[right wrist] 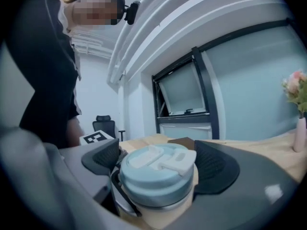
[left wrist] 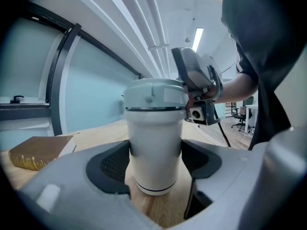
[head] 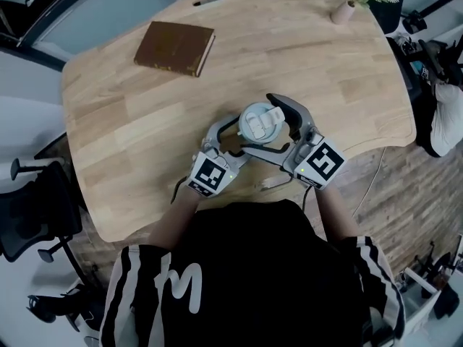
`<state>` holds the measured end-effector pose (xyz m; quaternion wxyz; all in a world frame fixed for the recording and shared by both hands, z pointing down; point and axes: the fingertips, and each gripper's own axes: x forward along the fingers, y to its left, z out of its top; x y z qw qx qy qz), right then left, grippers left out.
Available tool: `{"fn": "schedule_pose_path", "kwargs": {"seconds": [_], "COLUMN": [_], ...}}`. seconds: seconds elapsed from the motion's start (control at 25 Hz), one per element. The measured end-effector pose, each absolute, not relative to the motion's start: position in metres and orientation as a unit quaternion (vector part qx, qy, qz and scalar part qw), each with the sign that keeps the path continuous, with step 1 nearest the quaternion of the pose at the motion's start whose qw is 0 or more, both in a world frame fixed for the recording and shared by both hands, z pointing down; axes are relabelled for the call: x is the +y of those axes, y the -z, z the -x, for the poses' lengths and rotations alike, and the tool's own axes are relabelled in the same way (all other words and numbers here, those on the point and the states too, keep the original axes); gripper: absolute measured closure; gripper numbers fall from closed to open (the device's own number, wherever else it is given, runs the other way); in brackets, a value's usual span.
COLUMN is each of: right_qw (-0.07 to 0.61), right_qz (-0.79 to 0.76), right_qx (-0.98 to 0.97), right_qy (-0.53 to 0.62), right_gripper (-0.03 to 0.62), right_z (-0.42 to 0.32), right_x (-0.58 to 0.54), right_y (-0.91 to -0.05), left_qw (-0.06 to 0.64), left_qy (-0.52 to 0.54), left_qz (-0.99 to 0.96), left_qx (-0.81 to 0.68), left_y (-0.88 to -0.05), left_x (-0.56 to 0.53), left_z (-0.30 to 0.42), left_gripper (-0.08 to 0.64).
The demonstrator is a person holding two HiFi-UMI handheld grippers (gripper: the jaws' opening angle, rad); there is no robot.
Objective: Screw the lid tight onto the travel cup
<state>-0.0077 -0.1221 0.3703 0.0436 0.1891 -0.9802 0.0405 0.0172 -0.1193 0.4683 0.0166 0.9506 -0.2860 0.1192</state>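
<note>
Progress reads as well along: the pale blue round plastic lid, with its white flip tab on top, already sits level on the mouth of the white cylindrical travel cup. No gap shows between the lid's rim and the dark band at the cup's top. The cup stands upright on the light wooden table, near the edge closest to the person. It is well apart from the brown hardcover book and the small pink vase of flowers on the far side.

The left gripper is clamped low on the cup's body, its two dark ribbed pads pressed against opposite sides of the white wall, so the cup is braced against turning. The right gripper comes in at lid height, its pads set on either side of the lid's rim and, as far as its own view shows, closed onto it.

Placing the lid is done, then, and both grips needed for turning are set. What is left, by my judgement, is the twisting itself. Whether the thread is fully home cannot be told from these views, so more turning of the lid and then the release of both parts likely remain.
</note>
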Motion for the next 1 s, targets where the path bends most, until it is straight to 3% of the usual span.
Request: {"fn": "schedule_pose_path", "kwargs": {"seconds": [0.48, 1.0], "right_qw": [0.073, 0.061], "right_qz": [0.07, 0.095], "right_qx": [-0.995, -0.994], "right_qy": [-0.005, 0.006], "right_gripper": [0.123, 0.15], "right_z": [0.016, 0.021], "right_x": [-0.106, -0.102], "right_y": [-0.362, -0.361], "left_qw": [0.018, 0.02], "left_qy": [-0.126, -0.126], "left_qz": [-0.941, -0.935], "left_qx": [-0.312, -0.332], "left_y": [-0.468, -0.468], "left_x": [-0.119, -0.119], "left_z": [-0.02, -0.019], "left_gripper": [0.218, 0.216]}}
